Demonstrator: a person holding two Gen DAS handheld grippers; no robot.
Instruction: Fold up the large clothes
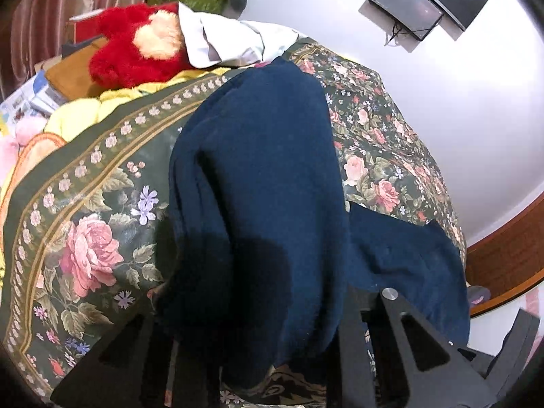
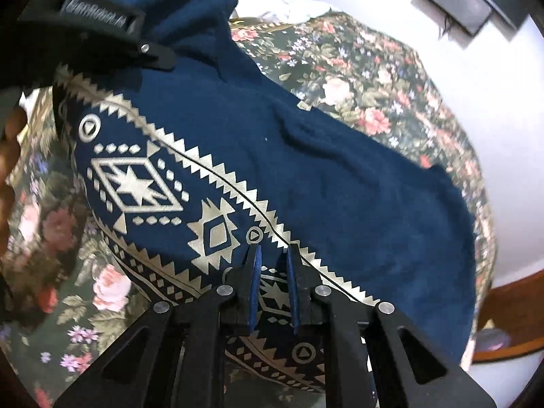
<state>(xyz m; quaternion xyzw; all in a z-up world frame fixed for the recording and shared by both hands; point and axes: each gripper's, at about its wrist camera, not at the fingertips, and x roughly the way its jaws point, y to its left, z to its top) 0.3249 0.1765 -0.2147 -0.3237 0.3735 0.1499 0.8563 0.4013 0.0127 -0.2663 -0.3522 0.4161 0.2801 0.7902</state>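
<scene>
A dark blue fleece garment (image 1: 265, 170) with a silver geometric band (image 2: 136, 183) lies partly lifted over a floral bedspread (image 1: 85, 221). In the right wrist view my left gripper (image 2: 159, 59) comes in from the upper left and is shut on the garment's upper edge, holding it raised. In the left wrist view the cloth hangs in front of the camera and hides the fingertips. My right gripper (image 2: 273, 265) is shut on the patterned hem near the bottom middle, with the blue-padded fingers (image 2: 254, 272) pinching the cloth between them.
The floral bedspread (image 2: 374, 85) covers the bed. A red plush toy (image 1: 136, 47), a white pillow (image 1: 234, 40) and piled boxes sit at its far end. A dark screen (image 1: 408, 6) is by the white surface beyond. A wooden edge (image 1: 503, 261) runs at the right. A hand (image 2: 6, 142) shows at the left.
</scene>
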